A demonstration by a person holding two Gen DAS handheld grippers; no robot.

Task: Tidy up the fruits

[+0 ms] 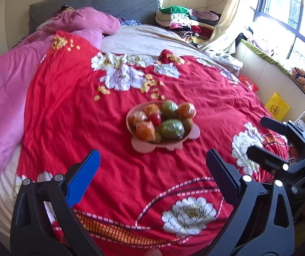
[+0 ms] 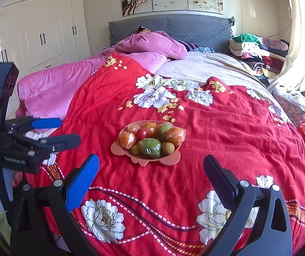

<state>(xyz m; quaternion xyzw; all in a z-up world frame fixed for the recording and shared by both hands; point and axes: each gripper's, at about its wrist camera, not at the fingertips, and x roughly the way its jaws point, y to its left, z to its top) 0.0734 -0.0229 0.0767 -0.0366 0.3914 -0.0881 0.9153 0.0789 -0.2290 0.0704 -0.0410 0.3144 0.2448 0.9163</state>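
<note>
Fruits (image 2: 150, 138) sit heaped in the pink dish (image 2: 146, 160) mid-bed on the red quilt (image 2: 227, 132) (several wrapped in film); none lies loose, so sorting looks finished; left gripper (image 1: 152, 166) at six o'clock and right gripper (image 2: 151, 170) gape wide, empty.

Bowl (image 1: 192, 132): pink, on red quilt (image 1: 114, 128).
Fruit (image 1: 171, 129): heaped inside, seemingly plastic-wrapped.
Left gripper (image 1: 153, 162): wide, empty.
Right gripper (image 1: 256, 134): right edge, apart.
</note>
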